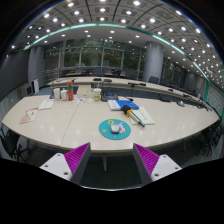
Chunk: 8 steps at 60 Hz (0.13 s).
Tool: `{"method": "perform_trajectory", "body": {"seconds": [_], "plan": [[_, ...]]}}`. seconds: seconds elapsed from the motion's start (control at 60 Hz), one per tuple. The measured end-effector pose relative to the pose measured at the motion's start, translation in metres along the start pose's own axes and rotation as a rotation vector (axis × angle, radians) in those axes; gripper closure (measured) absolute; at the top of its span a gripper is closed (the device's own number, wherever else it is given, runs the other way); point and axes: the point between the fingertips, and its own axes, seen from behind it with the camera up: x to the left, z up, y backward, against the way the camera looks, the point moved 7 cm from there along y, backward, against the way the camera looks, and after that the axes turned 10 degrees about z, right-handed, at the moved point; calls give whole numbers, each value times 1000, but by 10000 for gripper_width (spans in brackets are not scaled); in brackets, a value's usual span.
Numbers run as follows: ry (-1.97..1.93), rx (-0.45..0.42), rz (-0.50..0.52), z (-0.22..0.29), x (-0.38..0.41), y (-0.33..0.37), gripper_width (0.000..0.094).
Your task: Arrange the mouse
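A round teal mouse pad (114,128) lies near the front edge of a long pale table (70,122). A small pale object on it, apparently the mouse (115,127), is too small to make out well. My gripper (112,152) is open and empty, held off the table's front edge, with the pad just ahead of the fingers and between their lines. The purple pads (77,157) stand wide apart.
Beyond the pad lie a blue book (127,103), loose papers (112,103) and a green-edged book (141,116). Small bottles (60,94) and a white sheet (46,103) are at the left. More tables and chairs (154,80) stand behind.
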Motion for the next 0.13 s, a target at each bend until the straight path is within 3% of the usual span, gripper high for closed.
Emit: {"method": "perform_trajectory", "body": {"seconds": [0.133], "plan": [[1, -17, -7, 2, -1, 13, 78]]}}
